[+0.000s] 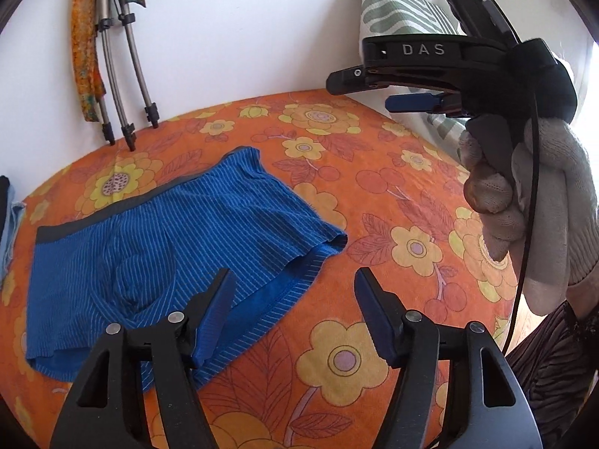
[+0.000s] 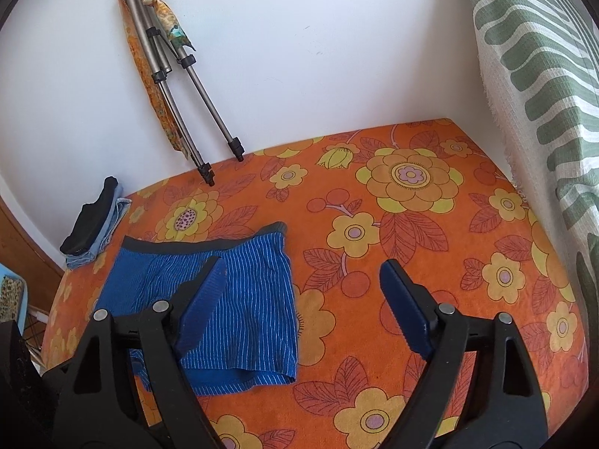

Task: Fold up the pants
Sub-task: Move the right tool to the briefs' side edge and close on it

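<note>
Blue striped shorts (image 1: 161, 247) with a dark grey waistband lie flat on the orange flowered bed cover (image 1: 374, 194), waistband towards the wall. My left gripper (image 1: 294, 292) is open and empty, above the near right leg hem. In the right wrist view the shorts (image 2: 239, 299) lie to the left, and my right gripper (image 2: 303, 280) is open and empty above their right edge. The right gripper (image 1: 397, 91), held in a gloved hand, also shows at the upper right of the left wrist view, raised above the bed.
A folded tripod (image 2: 187, 86) with a patterned cloth leans on the white wall. A small stack of folded clothes (image 2: 93, 220) sits at the bed's far left. A green and white striped pillow (image 2: 543, 86) stands at the right.
</note>
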`<state>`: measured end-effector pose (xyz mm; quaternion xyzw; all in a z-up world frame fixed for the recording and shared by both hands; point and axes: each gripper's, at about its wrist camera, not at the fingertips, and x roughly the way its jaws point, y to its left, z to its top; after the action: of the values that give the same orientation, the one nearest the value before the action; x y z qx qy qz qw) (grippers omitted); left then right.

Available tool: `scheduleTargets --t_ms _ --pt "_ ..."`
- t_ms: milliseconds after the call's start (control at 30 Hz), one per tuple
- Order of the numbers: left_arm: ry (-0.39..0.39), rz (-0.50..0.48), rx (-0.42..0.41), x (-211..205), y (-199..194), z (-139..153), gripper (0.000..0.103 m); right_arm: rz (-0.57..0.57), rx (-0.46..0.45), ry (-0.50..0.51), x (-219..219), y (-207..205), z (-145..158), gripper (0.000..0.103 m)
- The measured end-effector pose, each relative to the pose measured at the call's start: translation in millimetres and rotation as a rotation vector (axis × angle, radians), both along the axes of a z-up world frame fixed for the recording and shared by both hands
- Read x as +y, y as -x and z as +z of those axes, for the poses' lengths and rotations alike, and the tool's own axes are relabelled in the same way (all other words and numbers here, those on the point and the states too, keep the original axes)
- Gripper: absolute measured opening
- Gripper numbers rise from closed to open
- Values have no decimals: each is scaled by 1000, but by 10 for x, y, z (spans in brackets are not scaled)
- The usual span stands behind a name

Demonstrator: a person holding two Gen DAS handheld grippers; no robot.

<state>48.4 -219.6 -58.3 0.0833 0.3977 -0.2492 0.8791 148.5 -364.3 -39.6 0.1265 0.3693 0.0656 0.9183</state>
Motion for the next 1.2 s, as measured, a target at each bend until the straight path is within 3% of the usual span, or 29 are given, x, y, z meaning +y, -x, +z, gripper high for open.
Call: scheduleTargets --t_ms 300,433,700,833,900,967,1200 --pt "-85 -130 42 -533 -224 -211 44 48 127 -115 -265 -431 -334 75" --pt "-100 -140 76 -638 -330 -351 37 47 177 -207 -459 -582 -472 74" --pt "-212 -145 42 -841 -422 -549 36 81 240 -243 -505 -922 -722 70" --pt "-225 -131 37 -864 -482 -582 32 116 273 -253 -434 -1065 -877 69" --pt "-223 -134 33 -863 -481 -581 26 136 282 -259 -380 -1126 -931 69" --pt "-215 -135 33 -861 -501 -593 14 161 289 -263 -307 -1187 -969 69" --pt "-75 -83 56 -660 -537 -488 7 230 312 -295 -43 -1407 -1083 69"
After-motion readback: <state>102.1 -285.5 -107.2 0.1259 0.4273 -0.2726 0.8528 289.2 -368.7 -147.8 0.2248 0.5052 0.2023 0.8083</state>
